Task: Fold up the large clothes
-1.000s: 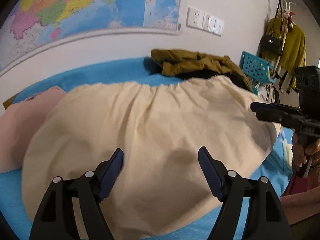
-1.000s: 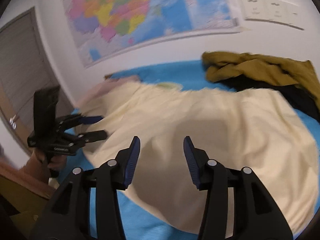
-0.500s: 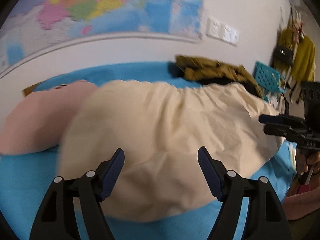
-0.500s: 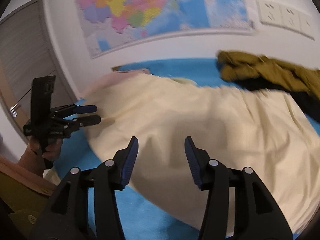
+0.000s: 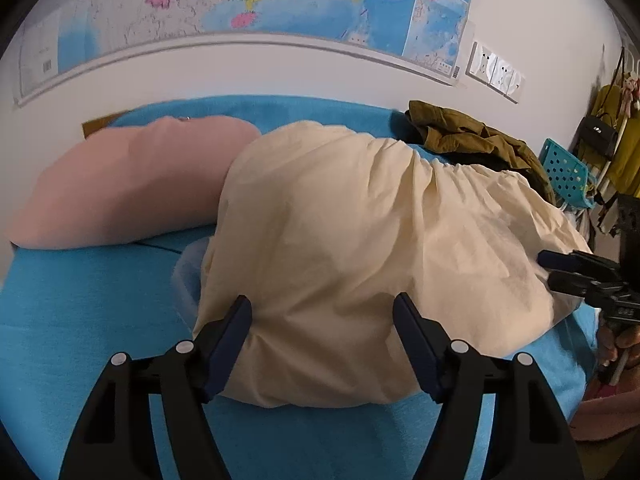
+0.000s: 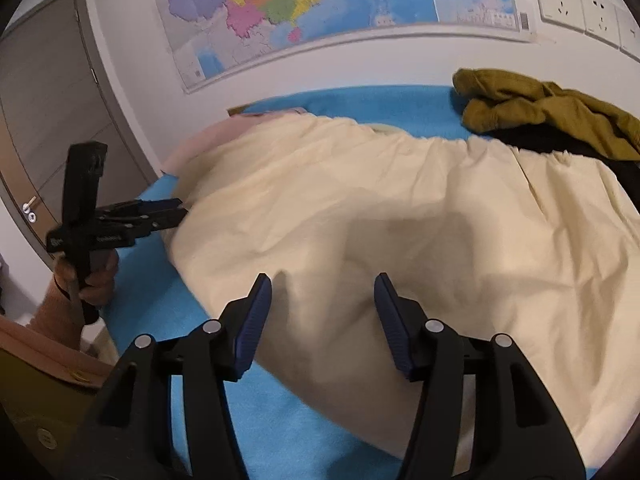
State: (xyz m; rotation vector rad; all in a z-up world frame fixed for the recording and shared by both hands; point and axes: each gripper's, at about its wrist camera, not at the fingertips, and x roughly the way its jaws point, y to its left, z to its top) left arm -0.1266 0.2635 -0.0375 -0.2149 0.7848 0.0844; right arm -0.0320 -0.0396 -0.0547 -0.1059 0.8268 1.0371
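Observation:
A large cream garment (image 5: 360,220) lies spread over the blue bed (image 5: 80,300). My left gripper (image 5: 320,312) hovers at its near left corner. The cloth bulges between the wide jaws, which are closing slightly, and the pads do not pinch it. In the right wrist view the same garment (image 6: 400,208) fills the middle. My right gripper (image 6: 322,284) hangs over its near edge, jaws opening, nothing pinched. Each gripper shows in the other's view: the left gripper (image 6: 180,214) at the cloth's left edge, the right gripper (image 5: 544,268) at its right edge.
A pink cloth (image 5: 120,180) lies left of the cream garment. An olive garment (image 5: 460,132) on something black sits at the back right. A teal basket (image 5: 564,168) and hanging clothes (image 5: 616,140) stand right of the bed. A grey door (image 6: 48,120) is at the left.
The left gripper has moved left along the cream garment to its near left corner, bringing the pink cloth into view. The right gripper's jaws have widened, and it has shifted a little along the near edge.

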